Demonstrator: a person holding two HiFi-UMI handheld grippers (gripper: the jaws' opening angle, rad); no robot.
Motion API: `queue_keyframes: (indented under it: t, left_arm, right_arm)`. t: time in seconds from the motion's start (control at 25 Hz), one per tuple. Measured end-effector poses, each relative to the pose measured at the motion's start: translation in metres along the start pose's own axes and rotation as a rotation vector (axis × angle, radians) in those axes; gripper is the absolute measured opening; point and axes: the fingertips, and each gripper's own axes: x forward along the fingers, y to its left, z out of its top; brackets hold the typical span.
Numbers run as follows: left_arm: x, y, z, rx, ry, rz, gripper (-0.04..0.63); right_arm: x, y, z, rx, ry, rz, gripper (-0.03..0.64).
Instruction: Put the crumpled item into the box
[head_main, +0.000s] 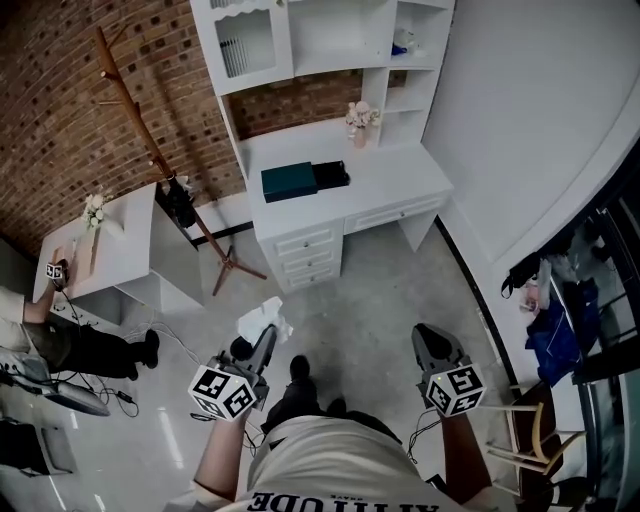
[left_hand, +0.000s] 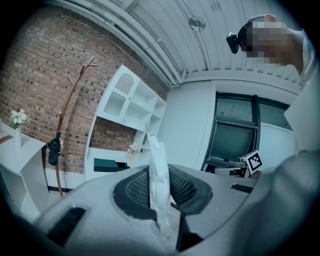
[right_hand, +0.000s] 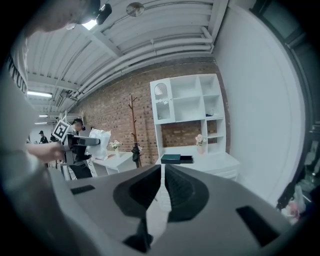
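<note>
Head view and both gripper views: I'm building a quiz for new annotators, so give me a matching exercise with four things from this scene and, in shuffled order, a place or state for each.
Things:
1. crumpled item
2. box
3. right gripper
4. coat stand

Places or states:
A. jaws together, nothing between them
B. in front of the brick wall
C. pinched in the jaws of the left gripper
D. on the white desk

Pairs: 1-C; 2-D; 3-A; 4-B
</note>
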Motion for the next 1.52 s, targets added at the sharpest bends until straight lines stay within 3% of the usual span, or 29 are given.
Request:
queue_keyframes:
  t: [0.4, 1.24, 1.52]
  left_arm:
    - [0.049, 0.040, 0.009, -0.005, 0.021, -0.045, 0.074]
    - [0.183, 0.211, 0.046, -0.039, 0.101, -0.150, 0.074]
    - [0.202, 0.234, 0.060, -0.045, 0.090, -0.185, 0.074]
  right_arm:
    - [0.054, -0.012, 0.012, 0.009, 0.012, -0.019, 0.040]
    - [0.228, -0.035, 0.060, 0.025, 0.068, -0.160, 0.040]
    - [0.254, -0.030, 0.075, 0.003, 0.074, -0.174, 0.040]
